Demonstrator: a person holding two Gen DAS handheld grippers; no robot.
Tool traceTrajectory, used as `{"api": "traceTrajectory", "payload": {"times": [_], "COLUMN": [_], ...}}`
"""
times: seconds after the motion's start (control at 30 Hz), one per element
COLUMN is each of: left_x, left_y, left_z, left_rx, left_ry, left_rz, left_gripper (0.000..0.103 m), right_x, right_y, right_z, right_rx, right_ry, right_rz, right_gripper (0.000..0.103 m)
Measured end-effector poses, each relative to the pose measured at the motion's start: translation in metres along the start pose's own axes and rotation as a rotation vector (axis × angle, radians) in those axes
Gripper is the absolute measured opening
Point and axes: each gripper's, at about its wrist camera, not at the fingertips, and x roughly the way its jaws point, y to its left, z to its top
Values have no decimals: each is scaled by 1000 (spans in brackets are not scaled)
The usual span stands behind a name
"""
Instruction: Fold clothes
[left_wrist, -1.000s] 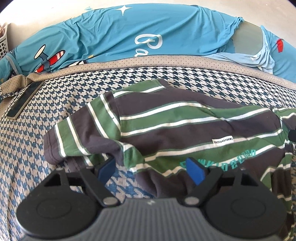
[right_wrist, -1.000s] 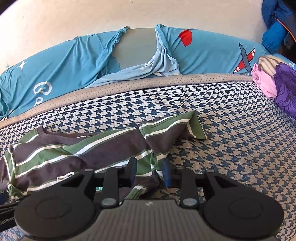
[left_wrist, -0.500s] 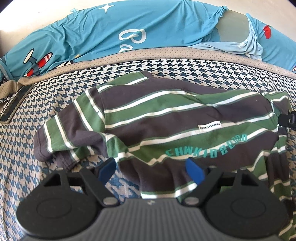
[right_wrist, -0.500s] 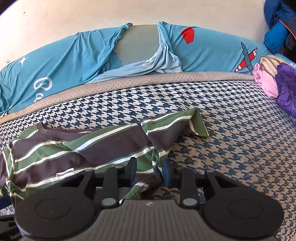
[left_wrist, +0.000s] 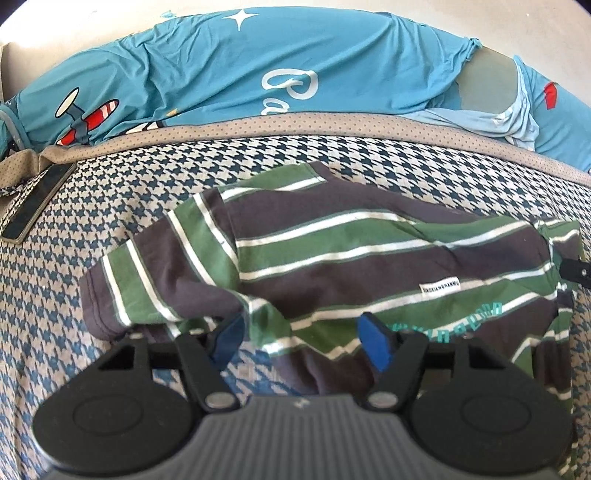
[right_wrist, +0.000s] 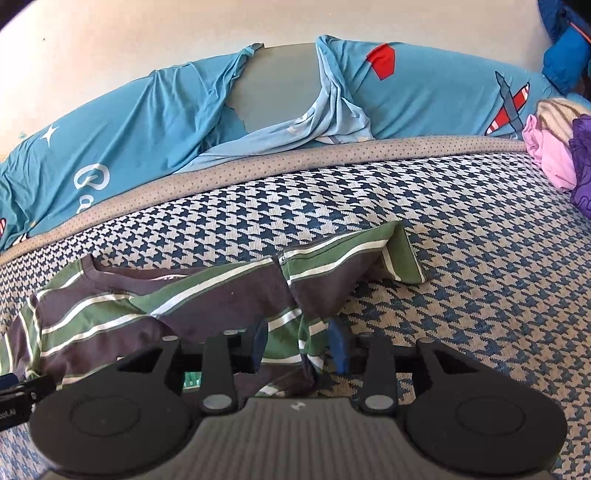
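Both hand-held grippers have shifted a little over the striped shirt, which lies crumpled on the checked bed in front of the blue pillows. Over the shirt's near hem, the left hand-held gripper has just been narrowing, its pads not yet pressing the cloth between them. At the shirt's other end the right hand-held gripper has just been widening, with a bunched fold between its jaws, apparently loose. To fold cleanly, I'd pinch both hem corners, then pull the shirt flat first.
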Motion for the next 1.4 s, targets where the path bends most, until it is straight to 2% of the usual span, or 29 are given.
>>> {"api": "traceTrajectory", "payload": {"times": [0.07,0.23,0.33,0.43,0.53,0.7,0.77,0.87,0.93,1.03,1.2,1.33,1.4], "left_x": [-2,9,19,31,41,57,60,63,64,68,74,75,75], "left_y": [10,31,42,59,68,66,64,64,68,70,63,57,56], "left_z": [10,33,43,48,48,45,44,45,47,49,48,45,44], "left_rx": [6,46,69,-28,-83,-69,-65,-61,-81,-96,-73,-46,-37], "left_ry": [-13,-24,-31,14,39,68,75,64,61,71,81,78,75], "left_rz": [8,14,25,-14,-27,-6,2,29,10,17,29,34,32], "left_gripper": [79,85,92,92,92,92,92,92,95,96,99,102,103], "right_x": [4,19,31,46,58,67,65,52,46,50,61,66,67], "right_y": [-7,-18,-21,-26,-32,-25,-22,-23,-25,-31,-33,-24,-21], "right_z": [4,13,15,16,17,19,21,27,30,29,24,20,18], "right_rx": [16,59,81,127,186,161,149,151,150,163,187,147,130], "right_ry": [15,23,34,62,72,54,47,-6,-32,4,62,60,51], "right_rz": [17,39,38,13,56,27,-23,-46,-59,-86,-50,-60,-55], "right_gripper": [36,37,43,46,46,48,47,48,52,59,61,61,53]}}
